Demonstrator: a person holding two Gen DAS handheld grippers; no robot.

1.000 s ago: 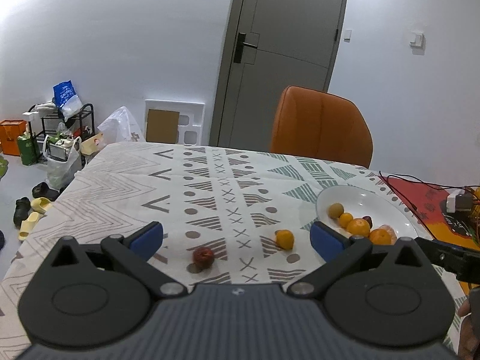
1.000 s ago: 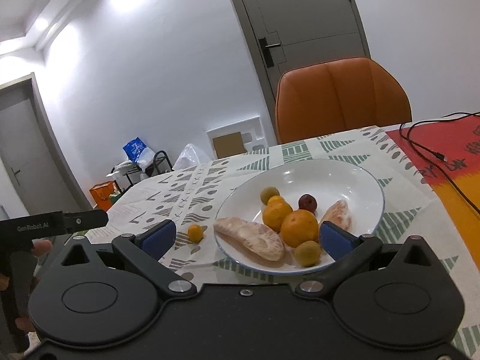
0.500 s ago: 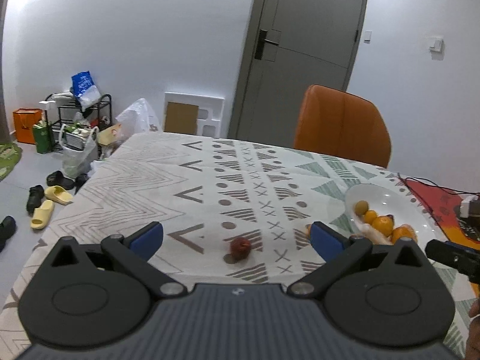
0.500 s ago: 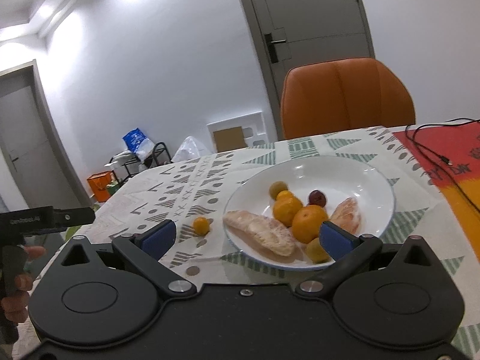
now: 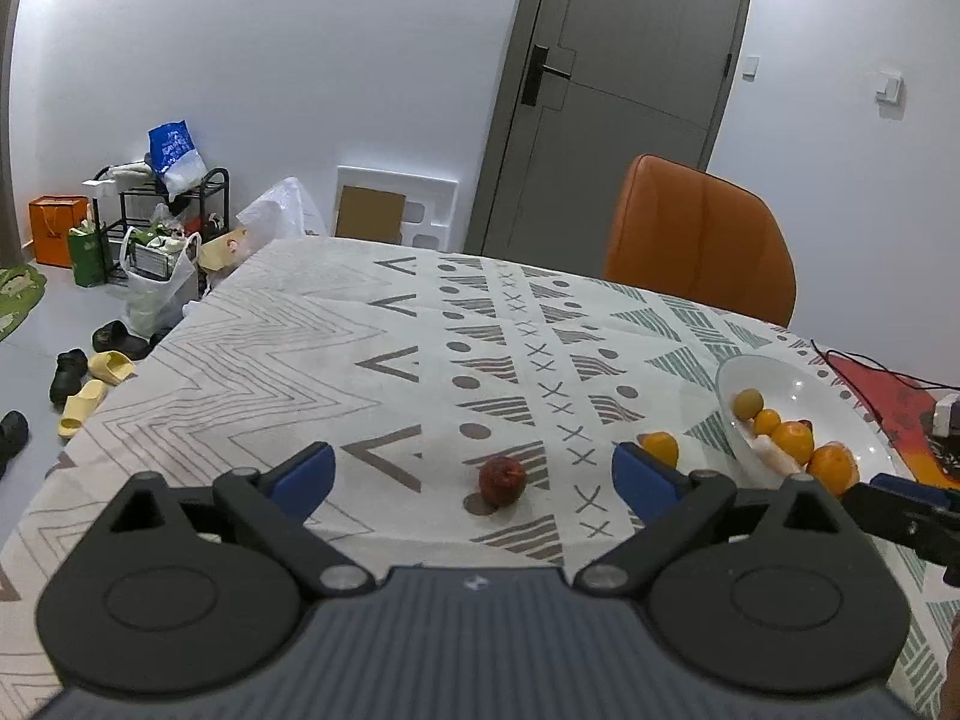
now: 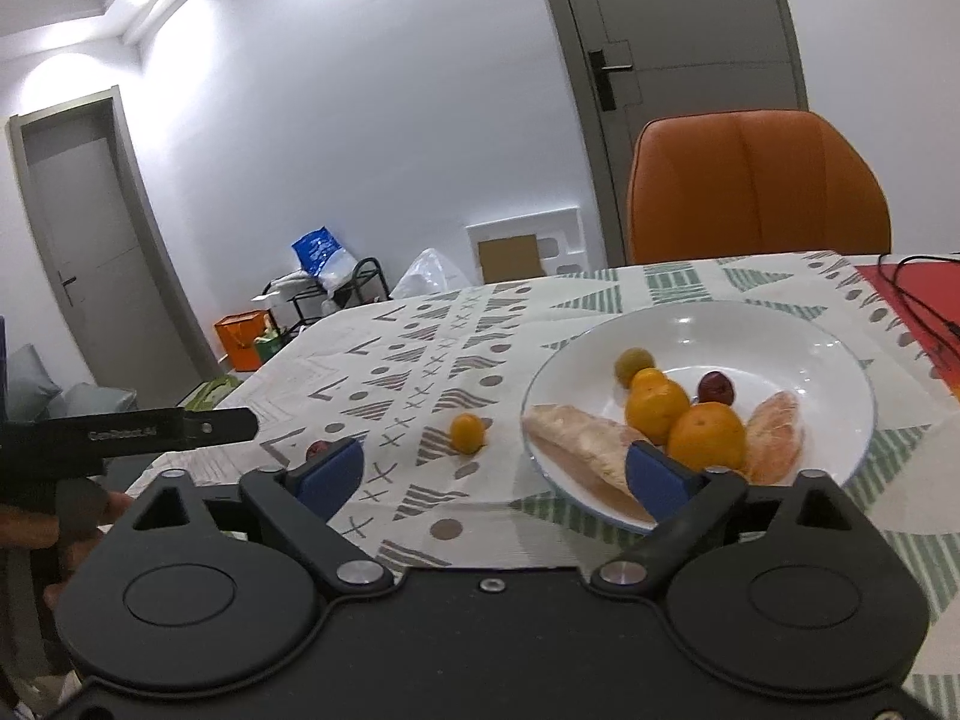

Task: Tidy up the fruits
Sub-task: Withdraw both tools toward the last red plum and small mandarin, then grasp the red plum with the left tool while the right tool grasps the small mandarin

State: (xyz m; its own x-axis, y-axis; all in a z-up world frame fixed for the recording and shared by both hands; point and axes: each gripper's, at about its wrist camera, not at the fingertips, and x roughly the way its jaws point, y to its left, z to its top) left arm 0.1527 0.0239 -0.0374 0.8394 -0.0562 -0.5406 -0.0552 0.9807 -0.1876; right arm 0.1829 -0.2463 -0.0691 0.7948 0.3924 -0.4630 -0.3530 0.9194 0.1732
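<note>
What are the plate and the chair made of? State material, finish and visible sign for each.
Plate: probably glazed ceramic, white and glossy; ceiling lights glint off its inner surface.
Chair: orange upholstery, likely leather or faux leather; smooth, faintly shiny, with a stitched centre seam.

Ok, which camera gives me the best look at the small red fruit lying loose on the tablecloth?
The left wrist view: the red fruit lies in full sight on the tablecloth, framed between the open left gripper fingers. In the right wrist view only a sliver of it shows, mostly hidden behind a blue finger pad.
</note>
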